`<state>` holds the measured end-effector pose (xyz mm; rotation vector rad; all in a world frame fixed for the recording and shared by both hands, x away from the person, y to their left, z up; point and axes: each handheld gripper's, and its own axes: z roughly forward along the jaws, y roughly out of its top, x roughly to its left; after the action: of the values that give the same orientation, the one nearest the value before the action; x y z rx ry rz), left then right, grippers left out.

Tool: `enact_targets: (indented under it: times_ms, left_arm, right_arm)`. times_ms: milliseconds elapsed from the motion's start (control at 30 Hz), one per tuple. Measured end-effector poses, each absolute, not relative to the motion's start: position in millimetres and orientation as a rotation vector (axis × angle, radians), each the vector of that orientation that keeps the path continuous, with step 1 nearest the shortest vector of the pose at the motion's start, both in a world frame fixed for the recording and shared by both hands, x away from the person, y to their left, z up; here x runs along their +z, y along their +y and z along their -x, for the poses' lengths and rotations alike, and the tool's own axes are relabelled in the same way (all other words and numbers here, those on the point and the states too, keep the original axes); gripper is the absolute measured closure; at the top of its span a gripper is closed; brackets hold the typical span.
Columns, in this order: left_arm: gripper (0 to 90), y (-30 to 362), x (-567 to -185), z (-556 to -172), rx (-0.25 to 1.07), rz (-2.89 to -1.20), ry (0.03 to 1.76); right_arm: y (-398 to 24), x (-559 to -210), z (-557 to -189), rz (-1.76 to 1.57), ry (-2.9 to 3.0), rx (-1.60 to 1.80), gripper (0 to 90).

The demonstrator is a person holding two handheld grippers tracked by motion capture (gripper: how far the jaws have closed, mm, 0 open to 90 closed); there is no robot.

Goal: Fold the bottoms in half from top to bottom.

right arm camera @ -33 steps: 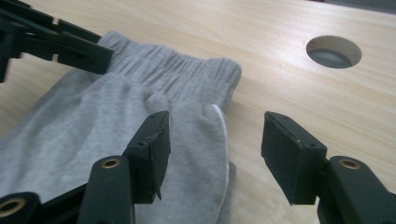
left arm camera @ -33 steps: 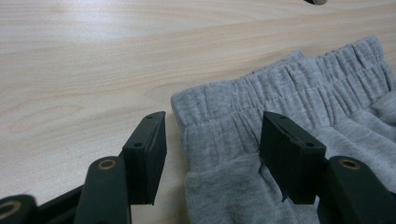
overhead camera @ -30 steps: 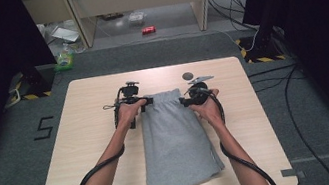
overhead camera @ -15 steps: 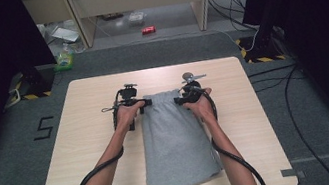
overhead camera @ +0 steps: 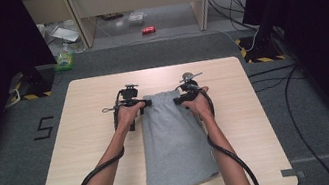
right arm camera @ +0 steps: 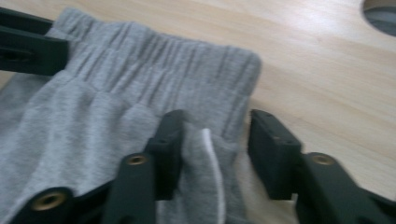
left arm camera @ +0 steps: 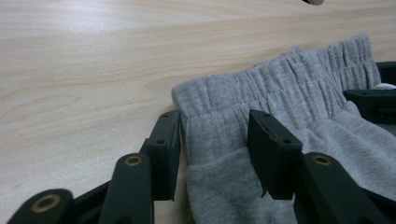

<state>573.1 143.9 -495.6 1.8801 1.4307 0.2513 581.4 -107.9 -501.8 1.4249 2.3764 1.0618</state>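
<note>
The left tongs (overhead camera: 140, 104) sit at the left corner of the elastic waistband of the folded grey sweatpants (overhead camera: 176, 143), which lie flat on the tabletop (overhead camera: 93, 135) and stretch from the tongs back toward the person. In the left gripper view the left tongs (left arm camera: 214, 140) stand apart with the waistband corner between them: one jaw rests just outside the cloth's edge on bare wood, the other sits on top of the fabric, and the cloth between them lies slack, so nothing is clamped yet, though the jaws have just been closing. Between the two tongs runs the gathered waistband (left arm camera: 280, 79), its ribbing bunched in small folds. The right tongs (overhead camera: 180, 99) sit at the right corner of the same band. In the right gripper view the right tongs (right arm camera: 215, 135) also stand apart and have just been closing: one jaw presses down on the grey cloth, the other stands on the wood just beyond the edge, and a white drawstring (right arm camera: 212, 163) lies in the gap between them, on a fold of the sweatpants (right arm camera: 84, 121).
</note>
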Motion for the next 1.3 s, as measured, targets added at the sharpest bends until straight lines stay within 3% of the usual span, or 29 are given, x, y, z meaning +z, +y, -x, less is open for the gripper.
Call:
enact_targets:
  times_ms: [167,333,967,1300]
  left_arm:
    - [62.2,143.2,-494.9,-572.7,0.254,-1.884,1.409]
    - [70.1,140.7,-492.0,-572.0,0.273,-1.889,1.388]
    - [74.4,139.1,-457.5,-560.4,0.302,-1.887,1.271]
    - [74.5,141.2,-429.5,-534.9,0.321,-1.903,1.145]
  right_arm:
    - [-108.7,-503.8,-580.7,-1.482,2.369,1.116,73.5]
    - [-111.6,-503.7,-578.4,-1.502,2.353,1.164,77.9]
    - [-128.5,-469.0,-563.5,-1.420,2.308,1.346,79.2]
    - [-141.7,-449.9,-541.4,-1.322,2.308,1.460,79.2]
